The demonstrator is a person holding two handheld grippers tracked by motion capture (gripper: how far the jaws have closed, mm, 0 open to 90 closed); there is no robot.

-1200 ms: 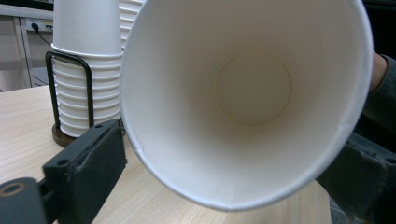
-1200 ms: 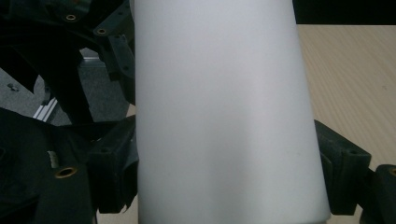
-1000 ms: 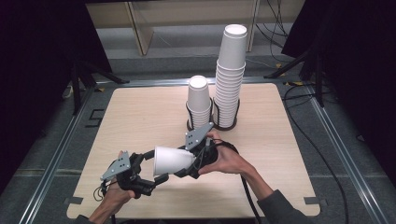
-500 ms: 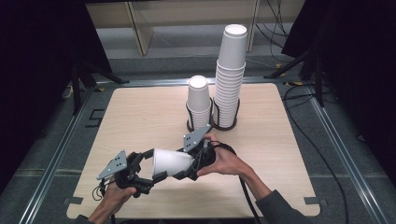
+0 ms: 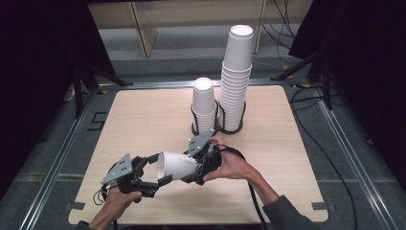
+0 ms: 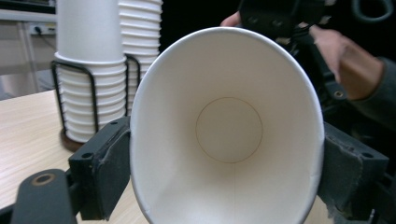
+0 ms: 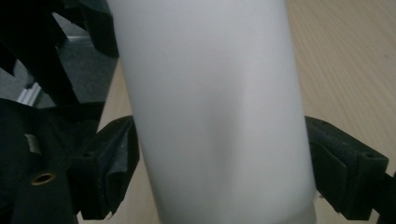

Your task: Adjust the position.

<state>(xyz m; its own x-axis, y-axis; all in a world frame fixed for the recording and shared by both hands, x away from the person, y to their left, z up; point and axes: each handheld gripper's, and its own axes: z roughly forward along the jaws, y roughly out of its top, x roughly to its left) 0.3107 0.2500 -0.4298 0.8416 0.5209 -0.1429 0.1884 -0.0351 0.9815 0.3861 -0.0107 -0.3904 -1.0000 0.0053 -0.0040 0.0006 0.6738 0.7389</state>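
Note:
A white paper cup [image 5: 178, 165] lies level above the table's front, held between both grippers. My left gripper [image 5: 159, 169] is at its open mouth; its jaws have just been closing, and its pads [image 6: 112, 168] now press the rim into an oval around the cup's inside [image 6: 229, 126]. My right gripper [image 5: 192, 167] is shut on the cup's base end, with its pads [image 7: 116, 163] against the white wall [image 7: 210, 102]. A hand holds each gripper from below.
Behind the grippers stand a short stack of cups [image 5: 203, 103] and a tall stack [image 5: 237, 72], each in a black wire holder at the back middle of the wooden table [image 5: 143, 120]. Cables trail off at the right [image 5: 330, 163].
The left gripper's jaws have closed in on the cup's rim, from wide apart to pressing on it. Both hands and the cup have stayed where they were.

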